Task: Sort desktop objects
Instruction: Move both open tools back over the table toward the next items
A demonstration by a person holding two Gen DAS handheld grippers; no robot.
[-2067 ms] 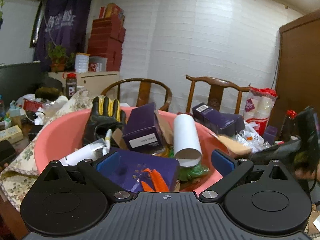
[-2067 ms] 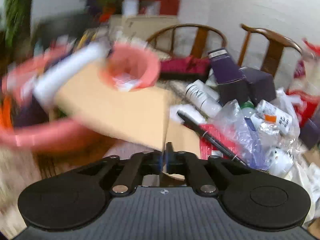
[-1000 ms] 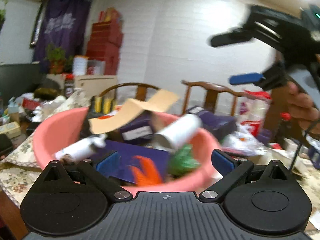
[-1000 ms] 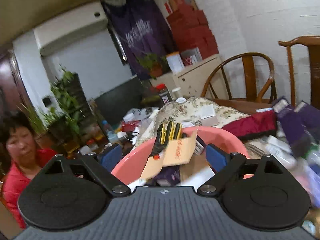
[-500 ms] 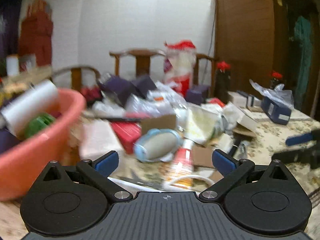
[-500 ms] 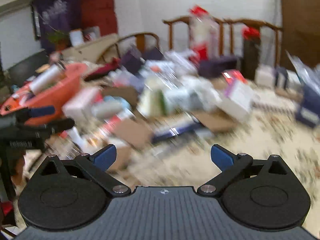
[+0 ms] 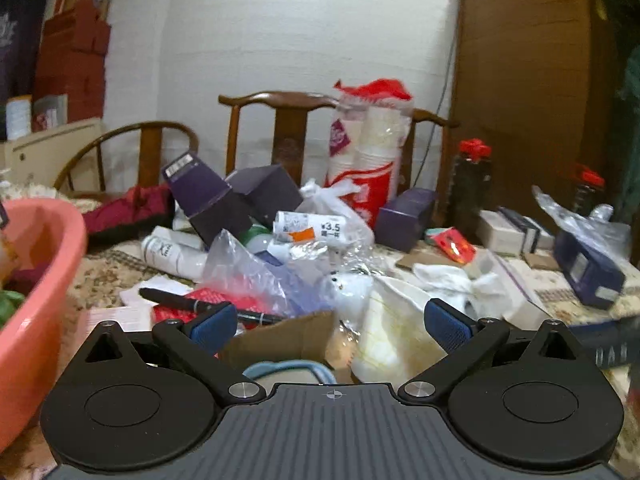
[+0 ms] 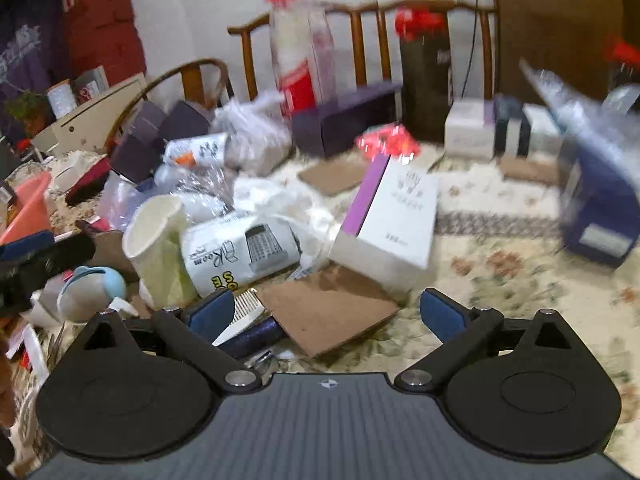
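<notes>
My left gripper (image 7: 329,326) is open and empty, low over a heap of clutter. Just beyond its fingers lie a brown cardboard scrap (image 7: 280,340), a black pen (image 7: 180,304) and a tipped paper cup (image 7: 392,336). The pink basin (image 7: 36,320) fills the left edge. My right gripper (image 8: 326,312) is also open with nothing held. It hangs over a flat cardboard sheet (image 8: 328,312), with a white comb (image 8: 244,316) by its left finger. A white and purple box (image 8: 392,224) lies just past the sheet.
Purple boxes (image 7: 208,200), a clear plastic bag (image 7: 256,276) and a wrapped stack of cups (image 7: 368,148) crowd the table's middle. Wooden chairs (image 7: 276,128) stand behind. A dark blue box (image 8: 600,216) sits at the right. The left gripper (image 8: 36,256) shows at the right wrist view's left edge.
The right gripper, earlier shut on a cardboard piece, opened over the pink basin and the piece fell in. Both grippers then swung right and down, from the basin to the cluttered tabletop.
</notes>
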